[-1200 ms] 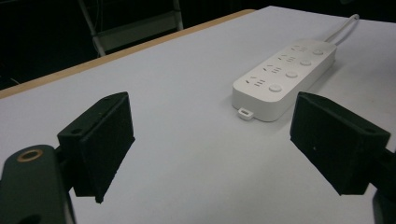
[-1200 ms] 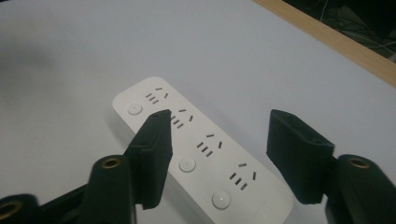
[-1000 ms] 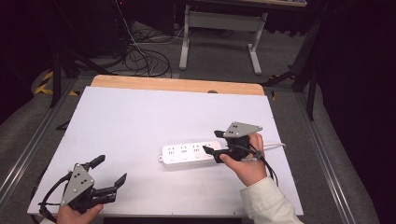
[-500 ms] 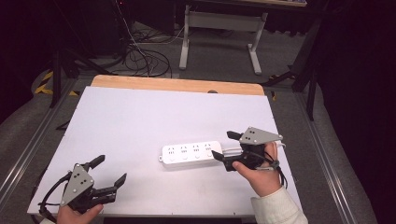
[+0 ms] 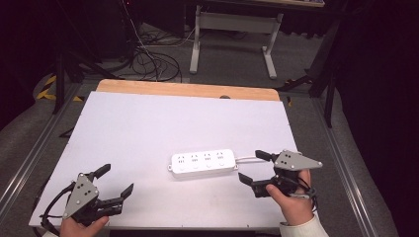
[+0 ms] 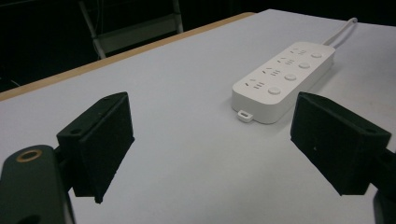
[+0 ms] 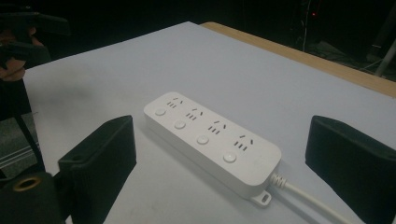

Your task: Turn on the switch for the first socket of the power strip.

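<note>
- The right gripper (image 5: 254, 170) has let go of the white power strip (image 5: 202, 163) and pulled back toward the table's right edge; a second ago it sat at the strip's cord end, and now it stands just beside that end without touching it
- Its jaws have just been opening and now stand wide, with nothing between the pads; in the right gripper view the strip (image 7: 212, 140) lies ahead of the two black jaws, not inside them
- The power strip has shifted a little to the right compared with a second ago, and now lies flat on the white table (image 5: 148, 128), right of the middle and nearer the person's side, sockets and round buttons facing up
- Its white cord (image 5: 245, 158) runs off the right end, passing by the right gripper's upper jaw
- The left gripper (image 5: 116, 183) rests at the near left corner, well apart from the strip, in the same spot as before; its jaws are spread wide and hold nothing, as the left gripper view confirms (image 6: 210, 140)
- Judging from this, the placing of the strip looks finished: it has been released and left free, and neither tool has a claim on it at present
</note>
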Tool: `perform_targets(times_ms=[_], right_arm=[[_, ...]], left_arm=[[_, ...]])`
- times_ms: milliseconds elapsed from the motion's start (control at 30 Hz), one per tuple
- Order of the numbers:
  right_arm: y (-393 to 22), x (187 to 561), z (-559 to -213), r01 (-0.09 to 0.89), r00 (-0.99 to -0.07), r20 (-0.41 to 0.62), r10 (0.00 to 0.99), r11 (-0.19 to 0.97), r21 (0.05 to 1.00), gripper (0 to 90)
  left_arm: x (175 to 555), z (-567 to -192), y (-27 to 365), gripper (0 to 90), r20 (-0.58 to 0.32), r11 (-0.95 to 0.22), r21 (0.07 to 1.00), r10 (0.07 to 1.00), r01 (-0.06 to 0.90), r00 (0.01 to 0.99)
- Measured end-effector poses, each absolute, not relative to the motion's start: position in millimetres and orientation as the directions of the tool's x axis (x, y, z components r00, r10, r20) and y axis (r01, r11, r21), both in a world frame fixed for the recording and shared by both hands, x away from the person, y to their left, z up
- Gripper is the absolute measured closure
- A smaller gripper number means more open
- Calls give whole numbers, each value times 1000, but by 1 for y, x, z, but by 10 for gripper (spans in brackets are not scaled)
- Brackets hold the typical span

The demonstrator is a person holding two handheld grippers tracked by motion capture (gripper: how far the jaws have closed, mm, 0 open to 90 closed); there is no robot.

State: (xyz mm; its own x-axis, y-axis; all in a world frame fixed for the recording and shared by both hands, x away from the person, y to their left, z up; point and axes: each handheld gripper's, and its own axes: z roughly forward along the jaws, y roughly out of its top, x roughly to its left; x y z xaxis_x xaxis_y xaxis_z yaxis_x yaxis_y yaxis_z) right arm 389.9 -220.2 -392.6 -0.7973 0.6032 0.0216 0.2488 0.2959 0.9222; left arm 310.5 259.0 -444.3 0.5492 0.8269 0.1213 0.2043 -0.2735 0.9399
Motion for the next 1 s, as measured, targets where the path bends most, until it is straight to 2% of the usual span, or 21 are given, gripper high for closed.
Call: perform_targets(times_ms=[367,567,1000], right_arm=[[-244,381,-422,273,-788,64,612,255,927,61],[-255,380,-438,278,-800,61,597,277,920,40],[-261,373,-474,377,-755,123,644,272,885,41]], left_arm=[[310,-444,260,134,118,-271,941,822,201,557],[309,-444,260,133,105,-260,944,821,203,561],[310,-444,262,133,121,-277,940,816,199,565]])
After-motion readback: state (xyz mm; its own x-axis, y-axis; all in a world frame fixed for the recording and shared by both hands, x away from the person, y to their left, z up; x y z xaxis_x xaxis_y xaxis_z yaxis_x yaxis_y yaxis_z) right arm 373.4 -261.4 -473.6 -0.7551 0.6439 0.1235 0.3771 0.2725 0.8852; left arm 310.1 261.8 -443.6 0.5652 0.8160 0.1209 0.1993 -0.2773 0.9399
